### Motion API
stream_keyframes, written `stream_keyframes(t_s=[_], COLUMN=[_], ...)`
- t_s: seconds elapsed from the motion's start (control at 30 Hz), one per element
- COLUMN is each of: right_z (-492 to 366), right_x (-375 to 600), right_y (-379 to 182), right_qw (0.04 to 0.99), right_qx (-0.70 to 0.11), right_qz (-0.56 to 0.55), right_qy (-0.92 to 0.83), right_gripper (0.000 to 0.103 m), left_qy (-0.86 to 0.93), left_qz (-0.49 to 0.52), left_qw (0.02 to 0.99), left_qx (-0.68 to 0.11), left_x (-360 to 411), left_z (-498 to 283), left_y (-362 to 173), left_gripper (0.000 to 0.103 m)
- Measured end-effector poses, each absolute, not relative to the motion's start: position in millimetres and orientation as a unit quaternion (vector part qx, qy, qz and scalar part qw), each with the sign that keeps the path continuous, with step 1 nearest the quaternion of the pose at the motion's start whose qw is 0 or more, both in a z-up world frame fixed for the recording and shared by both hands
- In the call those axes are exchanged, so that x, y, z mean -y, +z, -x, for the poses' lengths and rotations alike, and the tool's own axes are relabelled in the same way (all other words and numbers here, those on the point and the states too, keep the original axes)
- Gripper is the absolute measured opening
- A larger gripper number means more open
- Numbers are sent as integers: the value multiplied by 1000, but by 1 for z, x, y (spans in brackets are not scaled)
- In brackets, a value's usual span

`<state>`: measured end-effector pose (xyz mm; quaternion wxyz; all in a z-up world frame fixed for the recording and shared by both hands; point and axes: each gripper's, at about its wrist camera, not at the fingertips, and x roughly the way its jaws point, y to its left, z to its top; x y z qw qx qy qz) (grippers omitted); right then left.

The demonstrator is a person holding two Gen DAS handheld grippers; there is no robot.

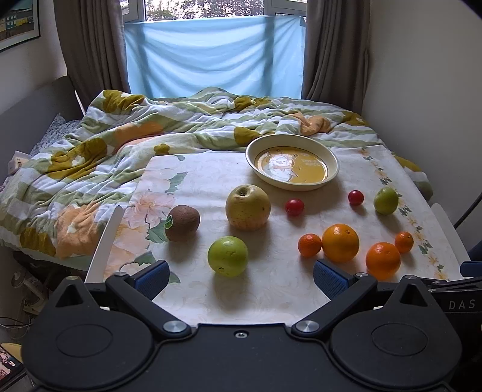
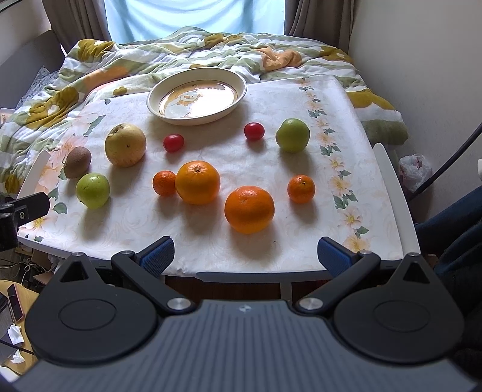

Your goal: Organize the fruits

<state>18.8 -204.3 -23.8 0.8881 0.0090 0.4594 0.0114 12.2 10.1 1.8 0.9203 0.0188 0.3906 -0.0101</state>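
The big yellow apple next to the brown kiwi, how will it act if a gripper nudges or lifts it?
The large yellow apple sits upright on its flat base, stem dimple up, so it probably resists rolling more than the rounder green fruit. It is the widest fruit on the floral tablecloth, so likely heaviest, needing nearly fully opened jaws. Its smooth skin may slip.

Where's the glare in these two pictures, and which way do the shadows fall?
Left wrist view: the window is blown out, and the plate mirrors it. Right wrist view: glare whitens the plate bottom; fruit shadows, as under the orange, fall toward the camera.
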Motion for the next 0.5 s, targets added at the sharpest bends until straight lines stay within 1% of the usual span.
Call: stream_keyframes(t_s=[0.5], right_z=[-16], right_x=[202], right_y=[-21], right_qw=[888], right_qx=[-460], right_qz=[1], right_qy=[7], right_gripper=[103], left_qy=[-8], left_qz=[-9], left_qw=[920], left_qx=[-391], left_x=[-16], left_z=[-10], left_y=[3], left_gripper=[103])
